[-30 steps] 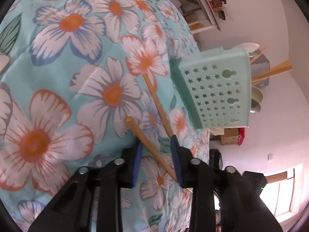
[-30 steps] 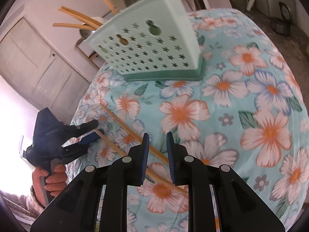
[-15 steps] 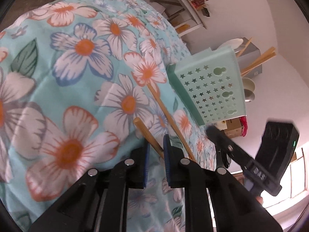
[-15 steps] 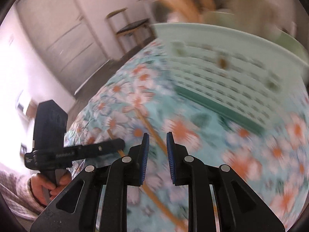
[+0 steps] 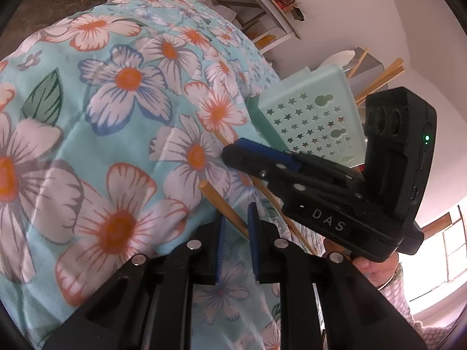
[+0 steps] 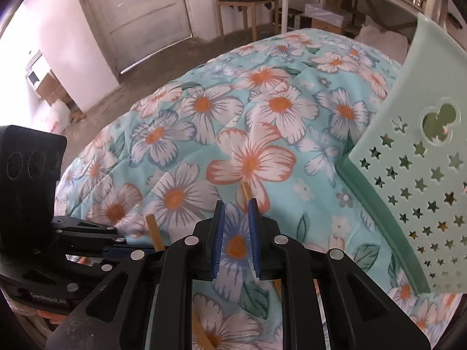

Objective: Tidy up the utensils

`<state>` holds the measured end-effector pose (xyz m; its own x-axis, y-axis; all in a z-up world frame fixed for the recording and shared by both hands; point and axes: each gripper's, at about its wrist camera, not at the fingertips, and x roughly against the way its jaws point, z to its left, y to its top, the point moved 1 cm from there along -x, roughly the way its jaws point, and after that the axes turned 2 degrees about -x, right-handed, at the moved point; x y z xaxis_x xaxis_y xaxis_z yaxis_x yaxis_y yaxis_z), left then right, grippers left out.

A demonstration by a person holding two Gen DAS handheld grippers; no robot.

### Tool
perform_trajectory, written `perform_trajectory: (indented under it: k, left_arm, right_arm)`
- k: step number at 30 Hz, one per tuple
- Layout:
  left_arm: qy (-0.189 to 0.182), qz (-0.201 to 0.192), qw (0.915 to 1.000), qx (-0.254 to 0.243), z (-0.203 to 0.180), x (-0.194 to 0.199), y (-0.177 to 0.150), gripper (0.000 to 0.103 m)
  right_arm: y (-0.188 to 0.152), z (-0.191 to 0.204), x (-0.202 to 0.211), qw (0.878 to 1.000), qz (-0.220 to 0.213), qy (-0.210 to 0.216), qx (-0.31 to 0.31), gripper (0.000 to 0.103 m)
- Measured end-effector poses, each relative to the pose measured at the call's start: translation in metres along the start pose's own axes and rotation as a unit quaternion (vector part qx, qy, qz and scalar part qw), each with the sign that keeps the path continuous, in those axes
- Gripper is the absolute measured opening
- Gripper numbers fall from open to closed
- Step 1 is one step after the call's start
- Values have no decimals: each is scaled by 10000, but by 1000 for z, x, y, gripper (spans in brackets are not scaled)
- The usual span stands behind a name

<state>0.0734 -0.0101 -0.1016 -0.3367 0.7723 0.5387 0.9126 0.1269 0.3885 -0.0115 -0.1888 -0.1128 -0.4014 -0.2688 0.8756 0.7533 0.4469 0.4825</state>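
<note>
A table draped in a turquoise cloth point(image 5: 87, 151) printed with large white, orange and blue flowers stands in a room with pale walls, a panelled door point(image 6: 140, 14), a wooden chair point(image 6: 248, 3) and a bare grey floor. Toward the table's far edge stands a mint-green plastic utensil holder point(image 5: 315, 122), rigid, flat-sided and pierced with star-shaped holes, with wooden sticks protruding from its top. Two slender, square-section wooden chopsticks lie on the cloth near the holder's base. The near chopstick point(image 5: 221, 204) passes between the blue ribbed pads of the left gripper point(image 5: 237, 242), whose jaws stand narrow around it; contact of the pads with the wood cannot be told. The far chopstick point(image 5: 280, 207) runs beneath the right gripper point(image 6: 235, 239). In the right wrist view its jaws are narrow and closing, with the chopstick's tip just beyond the fingertips and flowered cloth showing between the pads. A hand point(image 5: 370, 265) holds the right gripper.
</note>
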Motion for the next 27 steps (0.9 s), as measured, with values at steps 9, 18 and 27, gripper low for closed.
perform_trajectory:
  k: [9,18,27]
  left_arm:
    - [209,203,9995,-125,-7,-9,6,16]
    - [313,183,9986,-373,-15,-11,7,16]
    - [309,-268,9928,-1125,-50,17,24,13]
  right_arm:
    - [8,3,-6,9985,176,-356,380,15]
    - [7,-1,-10,9993,173,-300,164,4]
    - [-11,-38,87,9900,-1065,-501,-783,4]
